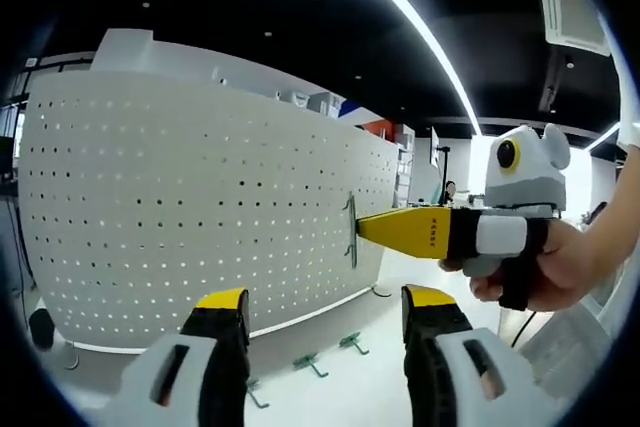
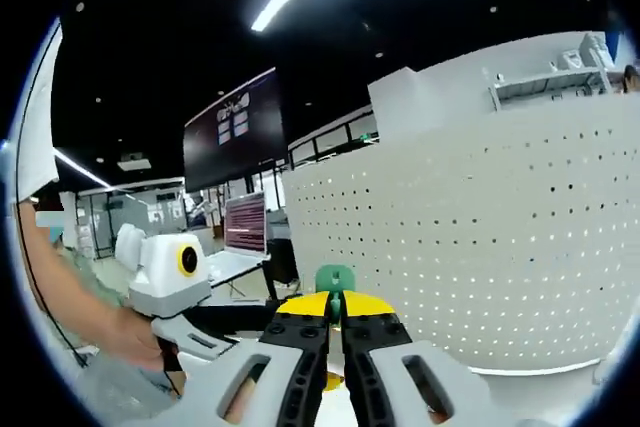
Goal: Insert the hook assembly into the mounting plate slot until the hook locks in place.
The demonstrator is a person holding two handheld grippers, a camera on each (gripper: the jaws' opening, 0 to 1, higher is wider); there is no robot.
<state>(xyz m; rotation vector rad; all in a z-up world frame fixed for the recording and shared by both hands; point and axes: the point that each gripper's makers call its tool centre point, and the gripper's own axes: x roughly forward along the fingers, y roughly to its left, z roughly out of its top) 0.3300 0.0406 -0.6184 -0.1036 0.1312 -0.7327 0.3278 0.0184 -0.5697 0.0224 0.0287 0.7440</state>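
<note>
A white perforated mounting plate (image 1: 200,207) stands upright on the table; in the right gripper view the mounting plate (image 2: 480,247) is on the right. My right gripper (image 1: 362,230), with yellow jaws, comes in from the right. It is shut on the hook assembly (image 1: 350,231), whose thin back plate is seen edge-on at the board's face. I cannot tell whether it touches. In the right gripper view the green hook assembly (image 2: 335,280) sticks up from my shut right gripper (image 2: 336,309). My left gripper (image 1: 328,305) stands open below, with nothing between its jaws.
Three spare green hooks (image 1: 310,362) lie on the white table (image 1: 380,387) at the foot of the board. A person's hand (image 1: 560,267) holds the right gripper. Another hand (image 2: 130,332) shows at the left. Office desks and a dark screen (image 2: 232,142) stand behind.
</note>
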